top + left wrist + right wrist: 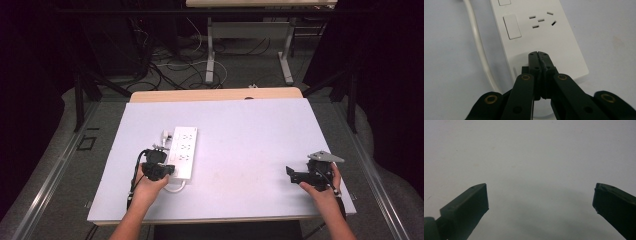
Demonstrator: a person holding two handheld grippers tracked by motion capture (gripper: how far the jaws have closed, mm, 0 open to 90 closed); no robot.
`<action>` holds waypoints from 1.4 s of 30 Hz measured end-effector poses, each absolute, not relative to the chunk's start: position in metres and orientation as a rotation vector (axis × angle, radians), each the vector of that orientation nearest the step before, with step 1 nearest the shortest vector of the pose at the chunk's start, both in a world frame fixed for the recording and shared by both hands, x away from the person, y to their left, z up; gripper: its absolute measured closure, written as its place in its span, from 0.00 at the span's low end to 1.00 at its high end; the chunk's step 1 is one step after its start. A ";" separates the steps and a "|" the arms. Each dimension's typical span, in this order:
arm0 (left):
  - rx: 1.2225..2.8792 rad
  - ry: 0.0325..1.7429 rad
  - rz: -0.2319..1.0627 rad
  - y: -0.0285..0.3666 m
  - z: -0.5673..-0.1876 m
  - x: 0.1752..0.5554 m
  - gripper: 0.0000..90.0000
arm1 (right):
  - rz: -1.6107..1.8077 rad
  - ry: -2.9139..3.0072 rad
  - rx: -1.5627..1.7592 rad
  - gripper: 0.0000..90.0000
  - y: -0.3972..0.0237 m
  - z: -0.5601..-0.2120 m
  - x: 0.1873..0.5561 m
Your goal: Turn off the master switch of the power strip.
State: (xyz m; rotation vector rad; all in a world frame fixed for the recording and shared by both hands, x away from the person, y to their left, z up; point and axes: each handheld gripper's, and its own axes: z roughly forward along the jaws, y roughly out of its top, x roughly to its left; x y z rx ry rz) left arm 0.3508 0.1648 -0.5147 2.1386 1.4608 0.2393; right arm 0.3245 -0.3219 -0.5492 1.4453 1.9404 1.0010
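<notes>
Closed left gripper (pixel 539 53) tips rest over the power strip (pixel 549 40) end

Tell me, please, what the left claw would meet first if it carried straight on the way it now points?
Most likely the white plastic power strip: the shut left claw already sits over its near end, aimed along its top toward the rocker switch and sockets. Whether the tips already touch the casing is unclear.

A white-topped table (pixel 260 145) with a pale wooden edge (pixel 215 94) stands on a grey floor (pixel 60 165). Behind it, tangled dark and white cables (pixel 170 70) lie around the metal legs of a second table (pixel 210 55) against a dark background.
</notes>
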 end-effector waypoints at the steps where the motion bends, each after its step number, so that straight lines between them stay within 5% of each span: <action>1: 2.136 1.458 0.242 0.165 -0.514 0.351 1.00 | 1.001 1.940 1.445 0.00 -0.322 -0.549 0.324; 20: 2.116 1.430 0.258 0.165 -0.507 0.348 0.97 | 1.016 1.939 1.441 0.00 -0.321 -0.549 0.324; 42: 2.080 1.437 0.267 0.173 -0.499 0.346 0.83 | 1.017 1.940 1.438 0.00 -0.321 -0.549 0.324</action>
